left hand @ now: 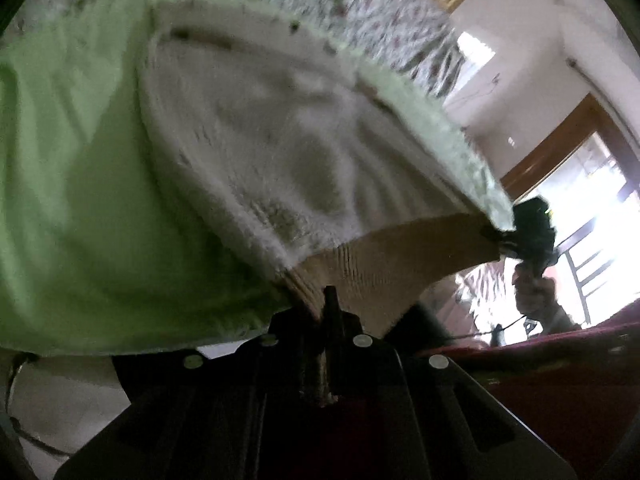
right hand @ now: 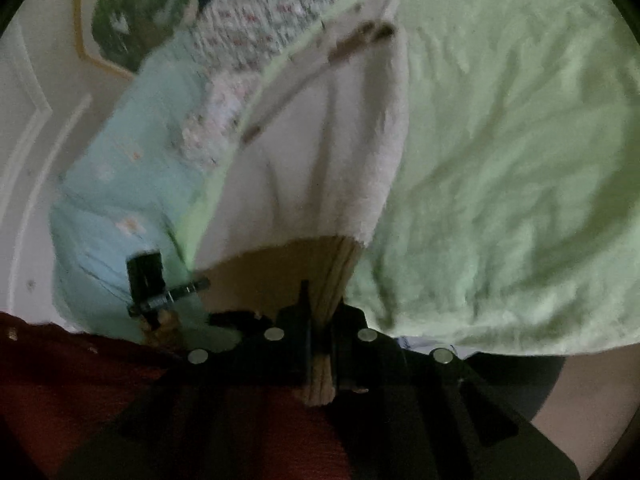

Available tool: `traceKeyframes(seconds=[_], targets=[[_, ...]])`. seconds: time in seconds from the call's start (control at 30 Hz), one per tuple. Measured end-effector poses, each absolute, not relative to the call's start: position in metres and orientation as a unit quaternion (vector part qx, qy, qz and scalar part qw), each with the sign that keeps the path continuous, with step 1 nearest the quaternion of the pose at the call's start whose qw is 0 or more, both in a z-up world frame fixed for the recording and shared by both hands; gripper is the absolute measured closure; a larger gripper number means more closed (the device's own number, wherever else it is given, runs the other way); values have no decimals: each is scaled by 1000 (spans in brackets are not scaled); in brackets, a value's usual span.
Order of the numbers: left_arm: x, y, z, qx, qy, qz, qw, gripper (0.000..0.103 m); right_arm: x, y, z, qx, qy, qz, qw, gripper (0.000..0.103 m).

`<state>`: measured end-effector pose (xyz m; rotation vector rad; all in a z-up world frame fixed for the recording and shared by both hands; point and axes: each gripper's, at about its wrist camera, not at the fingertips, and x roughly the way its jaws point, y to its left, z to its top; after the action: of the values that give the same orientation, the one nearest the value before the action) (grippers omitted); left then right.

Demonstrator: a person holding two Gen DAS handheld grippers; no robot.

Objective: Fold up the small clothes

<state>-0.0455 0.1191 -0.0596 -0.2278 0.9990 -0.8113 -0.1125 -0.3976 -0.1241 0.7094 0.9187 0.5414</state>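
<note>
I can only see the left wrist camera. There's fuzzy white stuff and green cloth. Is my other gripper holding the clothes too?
Observer: Yes. The right gripper is shut on the tan ribbed cuff of the garment.
Operator: Is there anything else over there?
Observer: A light blue cloth hangs behind the garment on that side.
Operator: And on the wall?
Observer: A gold-framed picture, upper left, blurred.

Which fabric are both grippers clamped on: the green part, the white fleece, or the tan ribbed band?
The tan ribbed band: left gripper and right gripper pinch it. White fleece and green part hang beyond.
</note>
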Motion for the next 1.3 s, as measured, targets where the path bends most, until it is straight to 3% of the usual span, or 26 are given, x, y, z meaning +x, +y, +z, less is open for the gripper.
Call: traceKeyframes(seconds=[0.33,0.6,1.07,1.3], targets=[[-37,148,37,-178,331,-382,845,98,-97,-415,-55,393,303,300,815,95],[43,129,70,-179,280,-359,872,98,-21,-418,-4,392,243,288,839,95],[242,105,61,-193,308,-251,897,98,179,-417,3,373,286,206,858,95],[317,95,21,-190,355,-209,891,98,250,-414,-20,340,323,159,869,95]])
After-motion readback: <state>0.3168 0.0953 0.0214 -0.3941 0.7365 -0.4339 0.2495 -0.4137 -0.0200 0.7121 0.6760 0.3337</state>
